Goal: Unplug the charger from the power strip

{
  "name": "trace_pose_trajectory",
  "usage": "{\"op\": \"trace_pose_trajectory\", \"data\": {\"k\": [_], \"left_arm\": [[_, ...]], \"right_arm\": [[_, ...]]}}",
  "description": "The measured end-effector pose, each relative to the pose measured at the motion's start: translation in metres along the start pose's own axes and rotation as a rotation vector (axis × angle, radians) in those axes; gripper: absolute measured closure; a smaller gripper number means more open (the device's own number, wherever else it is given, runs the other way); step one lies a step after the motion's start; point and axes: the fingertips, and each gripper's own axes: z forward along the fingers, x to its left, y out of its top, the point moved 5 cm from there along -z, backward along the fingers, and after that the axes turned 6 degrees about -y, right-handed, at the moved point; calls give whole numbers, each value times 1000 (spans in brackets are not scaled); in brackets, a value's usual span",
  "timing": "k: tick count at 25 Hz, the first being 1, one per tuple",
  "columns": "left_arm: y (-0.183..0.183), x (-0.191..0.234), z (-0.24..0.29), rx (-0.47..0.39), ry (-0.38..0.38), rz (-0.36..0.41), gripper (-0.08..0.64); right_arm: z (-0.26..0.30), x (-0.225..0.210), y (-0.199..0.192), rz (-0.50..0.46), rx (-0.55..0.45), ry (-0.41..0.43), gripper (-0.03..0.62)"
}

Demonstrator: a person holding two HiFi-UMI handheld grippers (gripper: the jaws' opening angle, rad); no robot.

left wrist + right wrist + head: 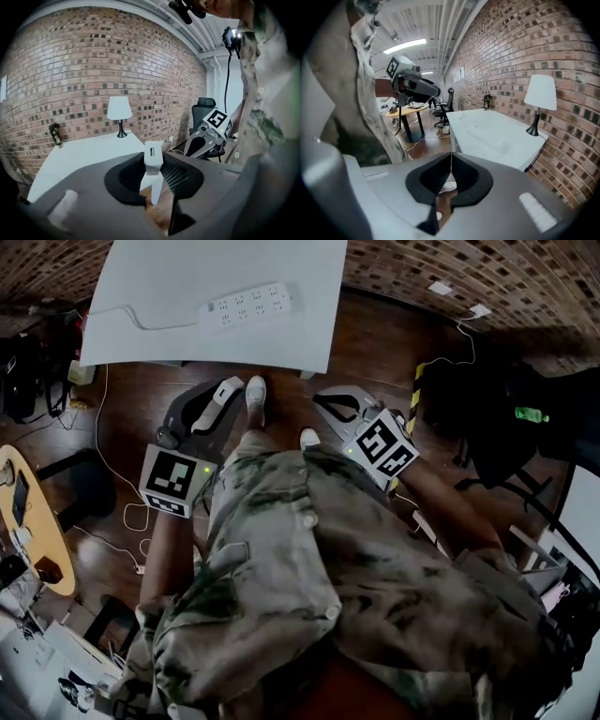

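Gripping the charger [153, 161] between its jaws, the left tool [228, 392] stands part-way open, its pads pressed on the white body. The charger's long axis runs along the jaws. In the head view it slants from lower left up to the right, its far end pointing at the near edge of the counter [159, 277]. In the left gripper view its blocky end, marked by a small slot, is uppermost, and a narrower part tapers down toward the camera.

The charger is clear of the power strip [248, 306], which lies well apart from it on the counter. The strip's long axis runs roughly across the head view, slightly tilted, sockets up. Its cord [159, 330] leaves the left end and curves toward the counter's left edge.

The right tool [323, 401] has its jaws closed together on nothing; in the right gripper view they meet in a thin line.

Both tools are held short of the counter's near edge, over the wooden floor [375, 352], on either side of the person's shoes [255, 390]. The floor between counter and person is open. A brick wall [70, 70] backs the counter, with a lamp [119, 110] at its far end. A round yellow table [42, 521] stands off to the left, and a loose white cable [101, 427] trails over the floor beside it.
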Motion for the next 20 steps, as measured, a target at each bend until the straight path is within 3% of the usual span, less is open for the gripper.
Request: {"op": "trace_pose_trajectory", "data": {"k": [9, 15, 20], "left_arm": [[-26, -69, -70, 37, 65, -8, 454], [-52, -114, -120, -4, 62, 16, 454], [-87, -136, -184, -85, 90, -10, 454]], "right_arm": [[-34, 59, -13, 61, -68, 21, 589], [-37, 120, 8, -40, -84, 49, 589], [-40, 182, 44, -89, -144, 12, 581]]}}
